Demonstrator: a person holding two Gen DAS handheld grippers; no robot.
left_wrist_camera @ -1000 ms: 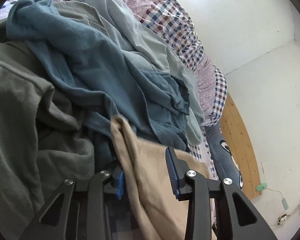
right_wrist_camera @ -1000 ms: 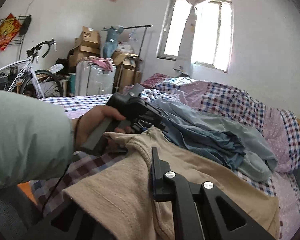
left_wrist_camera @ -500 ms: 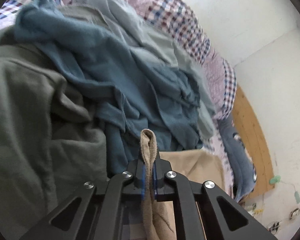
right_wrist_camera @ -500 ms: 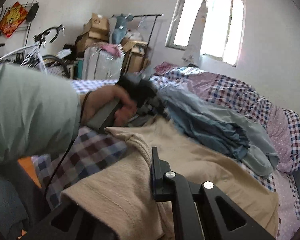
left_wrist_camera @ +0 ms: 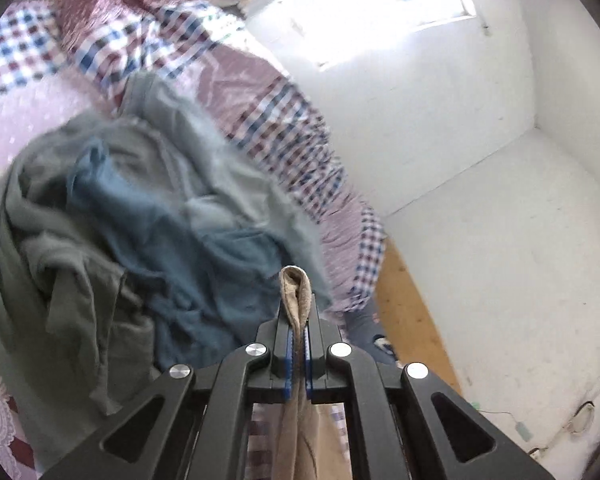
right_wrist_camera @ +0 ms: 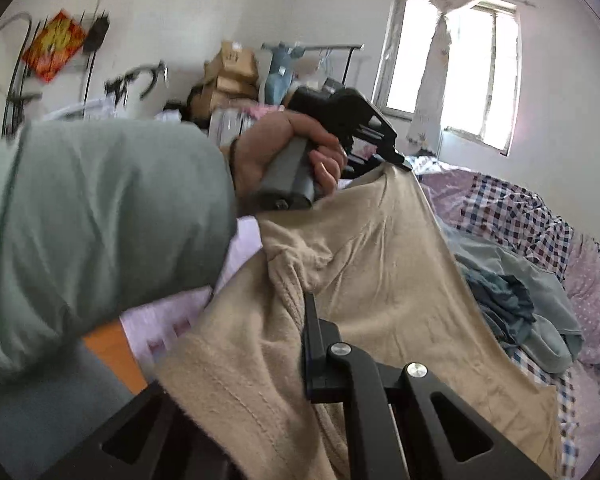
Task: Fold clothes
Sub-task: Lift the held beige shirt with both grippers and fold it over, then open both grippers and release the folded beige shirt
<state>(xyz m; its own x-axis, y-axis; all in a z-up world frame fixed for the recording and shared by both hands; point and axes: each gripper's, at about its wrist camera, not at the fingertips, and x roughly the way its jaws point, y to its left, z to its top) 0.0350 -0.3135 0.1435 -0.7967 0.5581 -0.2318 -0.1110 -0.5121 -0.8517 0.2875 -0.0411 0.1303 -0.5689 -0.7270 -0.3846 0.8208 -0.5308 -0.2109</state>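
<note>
A beige garment hangs stretched between my two grippers above the bed. In the left wrist view my left gripper is shut on a folded edge of the beige garment, which sticks up between the blue pads. The right wrist view shows a hand holding that left gripper high at the cloth's top corner. My right gripper is shut on the garment's lower edge. One black finger shows; cloth covers the other.
A pile of clothes lies on the bed: a blue garment, a grey-green one and a pale blue one. The checked quilt runs along the white wall. Cardboard boxes, a bicycle and a window stand behind.
My left gripper closed on the beige garment's edge and rose with it, so the clothes pile dropped lower in its view. The cloth now hangs taut and higher in front of my right gripper.
</note>
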